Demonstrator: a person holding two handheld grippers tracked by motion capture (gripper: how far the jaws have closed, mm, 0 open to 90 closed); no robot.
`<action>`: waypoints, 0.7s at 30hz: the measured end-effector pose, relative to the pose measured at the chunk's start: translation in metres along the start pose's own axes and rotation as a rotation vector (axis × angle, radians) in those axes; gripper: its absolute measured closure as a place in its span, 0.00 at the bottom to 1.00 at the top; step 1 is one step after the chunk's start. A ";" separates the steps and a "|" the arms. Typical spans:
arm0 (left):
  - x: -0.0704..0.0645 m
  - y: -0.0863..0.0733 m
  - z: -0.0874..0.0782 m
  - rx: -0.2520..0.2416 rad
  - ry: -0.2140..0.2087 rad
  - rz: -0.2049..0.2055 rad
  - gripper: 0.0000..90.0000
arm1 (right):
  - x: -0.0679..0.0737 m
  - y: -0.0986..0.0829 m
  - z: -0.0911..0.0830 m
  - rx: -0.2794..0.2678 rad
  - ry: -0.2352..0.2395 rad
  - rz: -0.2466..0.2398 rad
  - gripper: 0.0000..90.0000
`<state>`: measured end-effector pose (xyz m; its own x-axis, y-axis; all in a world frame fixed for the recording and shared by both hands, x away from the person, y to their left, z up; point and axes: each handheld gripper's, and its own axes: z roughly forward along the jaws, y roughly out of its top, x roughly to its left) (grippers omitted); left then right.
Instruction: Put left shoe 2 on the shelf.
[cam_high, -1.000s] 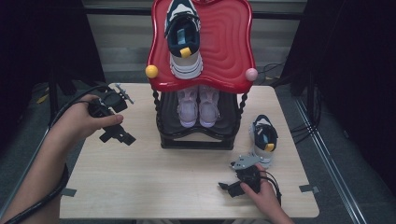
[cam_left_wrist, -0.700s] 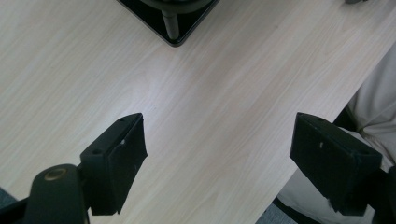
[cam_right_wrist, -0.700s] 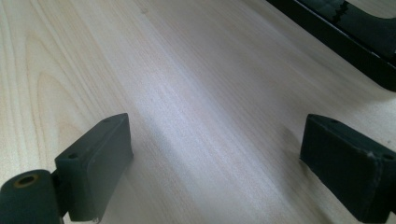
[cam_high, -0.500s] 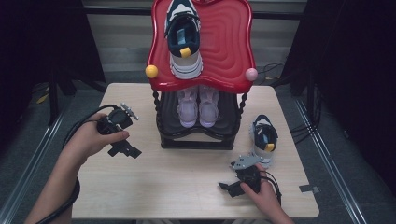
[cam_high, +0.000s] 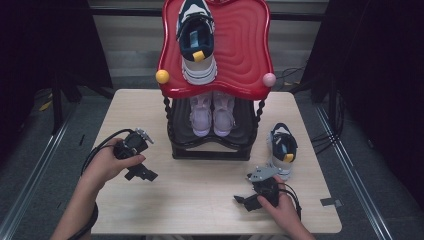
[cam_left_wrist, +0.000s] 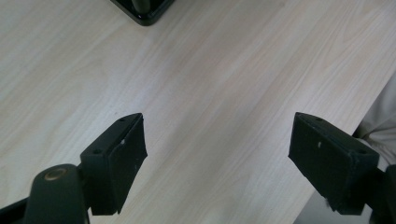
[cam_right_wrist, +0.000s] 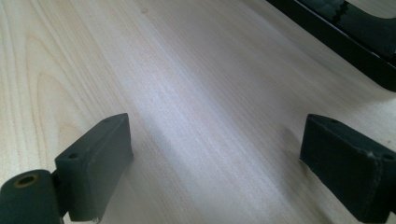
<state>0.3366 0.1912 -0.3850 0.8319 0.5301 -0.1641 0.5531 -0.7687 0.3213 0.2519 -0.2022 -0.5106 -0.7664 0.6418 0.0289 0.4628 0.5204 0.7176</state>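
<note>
Nearest to us, the right gripper (cam_high: 245, 201) lies low at the near right of the pale wooden table (cam_high: 200, 200), its jaws spread wide over bare wood. Just beyond it stands a grey and navy sneaker with a yellow tab (cam_high: 281, 150), upright on the table — the high view shows it, while the right gripper view gives us the table grain and the black base of the rack (cam_right_wrist: 355, 42). At the near left, the left gripper (cam_high: 142, 172) hangs with jaws wide apart, nothing between them. Farther off rises the black two-tier shoe rack with a glossy red top (cam_high: 240, 55) — a matching sneaker (cam_high: 196, 40) on top, a pale pink pair (cam_high: 212, 112) below.
</note>
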 end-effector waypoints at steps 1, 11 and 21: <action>0.000 -0.001 0.004 -0.004 -0.010 -0.006 0.20 | 0.000 0.000 0.000 0.000 0.000 0.001 0.09; -0.001 -0.013 0.037 -0.033 -0.039 -0.016 0.20 | 0.000 0.000 0.000 0.000 -0.002 0.000 0.09; -0.005 -0.017 0.056 -0.074 -0.042 -0.003 0.20 | 0.000 0.000 0.000 -0.002 0.001 -0.003 0.09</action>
<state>0.3252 0.1814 -0.4423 0.8324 0.5154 -0.2036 0.5519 -0.7381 0.3882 0.2521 -0.2022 -0.5107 -0.7678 0.6401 0.0275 0.4601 0.5211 0.7188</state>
